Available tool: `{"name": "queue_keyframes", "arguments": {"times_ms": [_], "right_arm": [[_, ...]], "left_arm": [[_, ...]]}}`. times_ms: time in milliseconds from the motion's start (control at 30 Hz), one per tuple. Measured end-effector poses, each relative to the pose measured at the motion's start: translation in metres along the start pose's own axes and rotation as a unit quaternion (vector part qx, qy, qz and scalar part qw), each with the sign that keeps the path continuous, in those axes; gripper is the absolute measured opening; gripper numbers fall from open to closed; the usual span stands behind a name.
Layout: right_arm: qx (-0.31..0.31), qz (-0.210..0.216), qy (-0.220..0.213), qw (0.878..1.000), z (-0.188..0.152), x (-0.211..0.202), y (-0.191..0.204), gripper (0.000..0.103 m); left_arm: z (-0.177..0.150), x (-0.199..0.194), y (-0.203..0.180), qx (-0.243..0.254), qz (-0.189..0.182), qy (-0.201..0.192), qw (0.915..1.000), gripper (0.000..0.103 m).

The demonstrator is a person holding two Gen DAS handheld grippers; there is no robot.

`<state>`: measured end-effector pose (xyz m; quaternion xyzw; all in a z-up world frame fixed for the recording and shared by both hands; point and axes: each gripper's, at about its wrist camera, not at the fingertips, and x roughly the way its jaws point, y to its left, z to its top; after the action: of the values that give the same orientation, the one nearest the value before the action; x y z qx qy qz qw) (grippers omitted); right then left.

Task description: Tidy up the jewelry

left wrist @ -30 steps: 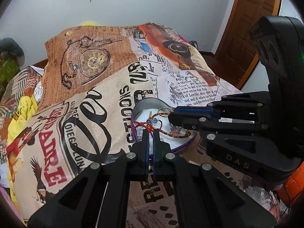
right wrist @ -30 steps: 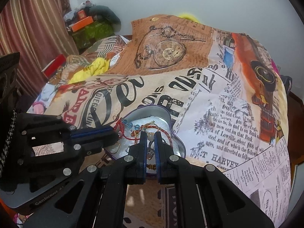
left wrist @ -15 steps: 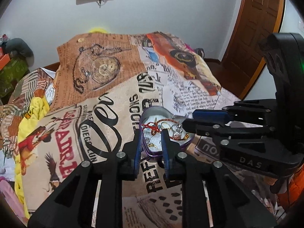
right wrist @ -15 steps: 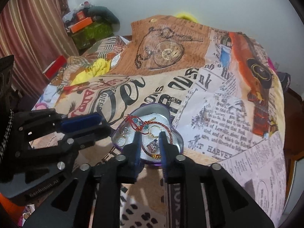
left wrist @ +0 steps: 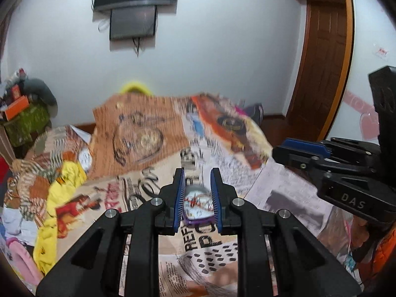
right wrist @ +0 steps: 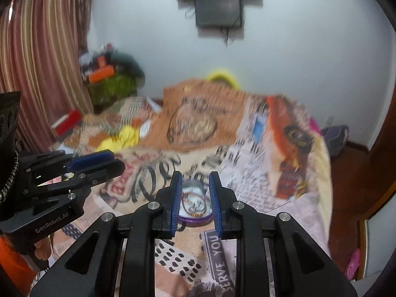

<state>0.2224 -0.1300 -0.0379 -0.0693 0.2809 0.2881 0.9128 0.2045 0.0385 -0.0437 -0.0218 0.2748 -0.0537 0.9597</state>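
A purple heart-shaped tin lies on the printed bedspread. It holds jewelry: red cord bracelets and small rings. My left gripper is open and empty, well back from the tin, which shows between its blue pads. My right gripper is also open and empty, held back the same way. Each gripper shows at the side of the other's view: the right gripper, the left gripper.
The bed is covered by a newspaper-and-watch print spread. Yellow cloth and clutter lie at its left. A wall screen hangs behind, a wooden door stands at the right, and a striped curtain at the left.
Both grippers have opened and drawn back and up from the tin. The jewelry stays in the tin, which now looks smaller and farther away.
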Motion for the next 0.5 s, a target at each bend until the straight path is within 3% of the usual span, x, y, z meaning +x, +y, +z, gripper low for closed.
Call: {"name": "queue_keyframes", "arguments": {"times_ms": [333, 367, 433, 467, 500], "right_arm": [[0.009, -0.039, -0.155, 0.987, 0.005, -0.111, 0.023, 0.02], [0.009, -0.045, -0.167, 0.985, 0.004, -0.118, 0.025, 0.02], [0.013, -0.052, -0.187, 0.981, 0.0, -0.13, 0.028, 0.02], [0.015, -0.052, -0.194, 0.98, -0.001, -0.134, 0.029, 0.02], [0.018, -0.053, -0.197, 0.979, -0.002, -0.137, 0.03, 0.027]], "left_arm": [[0.017, -0.108, -0.026, 0.004, 0.001, -0.145, 0.9894, 0.022], [0.016, -0.117, -0.029, 0.004, 0.003, -0.158, 0.9874, 0.025], [0.012, -0.13, -0.032, 0.001, 0.007, -0.179, 0.9838, 0.044], [0.01, -0.137, -0.034, -0.001, 0.01, -0.19, 0.9818, 0.048], [0.008, -0.141, -0.035, -0.002, 0.013, -0.195, 0.9808, 0.057]]}}
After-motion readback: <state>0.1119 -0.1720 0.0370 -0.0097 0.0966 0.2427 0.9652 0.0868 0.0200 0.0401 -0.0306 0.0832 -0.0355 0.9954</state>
